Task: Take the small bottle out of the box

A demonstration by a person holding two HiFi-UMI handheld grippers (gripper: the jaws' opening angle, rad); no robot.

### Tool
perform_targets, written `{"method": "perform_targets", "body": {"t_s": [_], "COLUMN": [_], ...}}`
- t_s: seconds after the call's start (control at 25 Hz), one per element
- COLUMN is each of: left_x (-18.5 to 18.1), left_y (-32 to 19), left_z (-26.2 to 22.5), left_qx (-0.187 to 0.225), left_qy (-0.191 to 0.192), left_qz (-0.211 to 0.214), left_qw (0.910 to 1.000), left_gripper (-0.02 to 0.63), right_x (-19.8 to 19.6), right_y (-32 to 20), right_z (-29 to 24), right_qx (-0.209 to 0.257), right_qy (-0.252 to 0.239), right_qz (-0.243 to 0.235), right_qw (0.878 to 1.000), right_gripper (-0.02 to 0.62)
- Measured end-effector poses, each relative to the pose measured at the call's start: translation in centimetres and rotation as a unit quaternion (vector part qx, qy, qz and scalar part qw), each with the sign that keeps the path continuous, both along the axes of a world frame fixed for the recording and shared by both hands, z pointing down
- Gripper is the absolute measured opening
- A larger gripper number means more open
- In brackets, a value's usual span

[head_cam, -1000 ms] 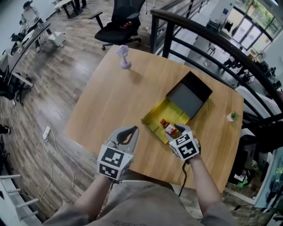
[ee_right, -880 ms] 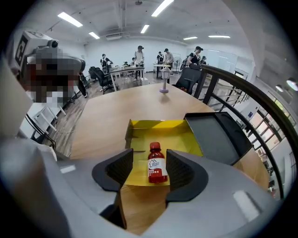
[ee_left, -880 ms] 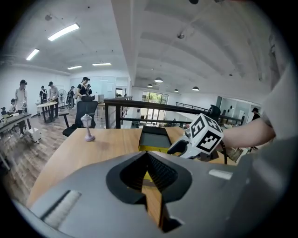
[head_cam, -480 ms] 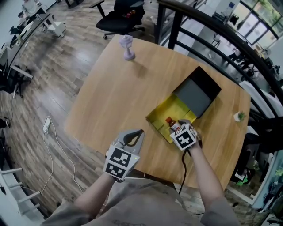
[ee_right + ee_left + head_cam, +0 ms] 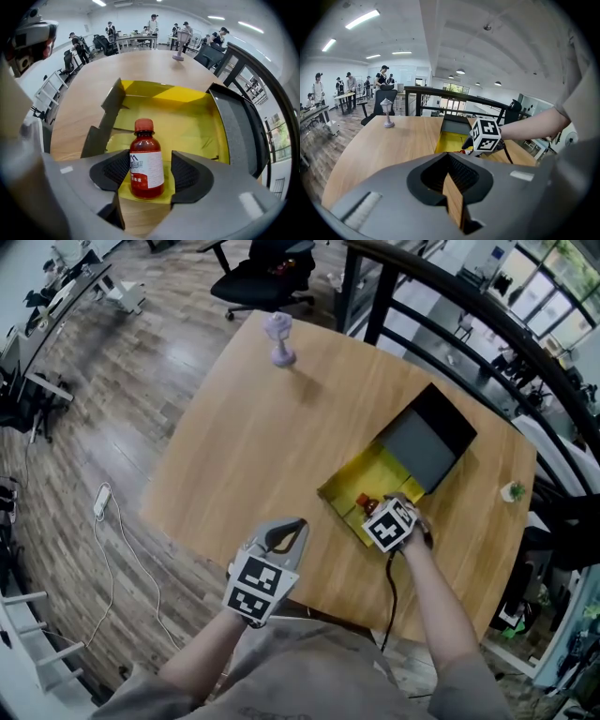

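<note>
A small red bottle (image 5: 146,164) with a red cap and a white label stands upright at the near edge of the open yellow-lined box (image 5: 183,117). My right gripper (image 5: 146,172) reaches into the box (image 5: 361,479) from the front. Its jaws are opening, one on each side of the bottle, with a gap showing on the right side. In the head view only the bottle's cap (image 5: 362,500) shows beyond the right gripper (image 5: 375,506). My left gripper (image 5: 292,525) hangs at the table's near edge, left of the box, its jaws together on nothing (image 5: 450,157).
The box's dark grey lid (image 5: 427,442) lies folded back beyond it. A purple lamp-shaped figure (image 5: 279,338) stands at the table's far corner, and a small potted plant (image 5: 513,491) sits at the right edge. A black railing (image 5: 487,324) runs behind the table.
My right gripper has moved a little forward over the box's near edge and its jaws have spread wider around the bottle. The left gripper has stayed near the table's edge.
</note>
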State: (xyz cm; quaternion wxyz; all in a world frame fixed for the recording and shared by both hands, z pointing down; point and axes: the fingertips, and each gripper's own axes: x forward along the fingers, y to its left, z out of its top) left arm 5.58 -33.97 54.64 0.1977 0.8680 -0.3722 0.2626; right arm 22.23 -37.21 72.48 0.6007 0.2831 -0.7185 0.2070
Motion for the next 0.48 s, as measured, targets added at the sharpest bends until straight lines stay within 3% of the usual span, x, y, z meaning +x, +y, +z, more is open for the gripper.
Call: {"method": "perform_targets", "body": {"t_s": [0.24,0.36,0.48], "left_x": [-0.4,-0.6,-1.0], "left_y": [0.5,0.9,1.1], "left_z": [-0.3,-0.7,-1.1], "left_qx": [0.003,0.008,0.015], "left_qy": [0.001,-0.001,-0.002], "left_qz": [-0.004,-0.005,-0.011], "left_qw": [1.0000,1.0000,0.9998], "left_gripper": [0.002,0.002,0.002], "right_x": [-0.7,-0.7,-1.1], "right_y": [0.6,0.5,-0.7], "right_z": [1.0,0.5,-1.5], "right_qx": [-0.019,-0.012,0.018], "right_qy": [0.028,0.003,-0.052], "right_qz": [-0.039,-0.018,0.026], "right_qw": [0.999,1.000,0.998], "right_gripper": [0.232,0.230,0.229]}}
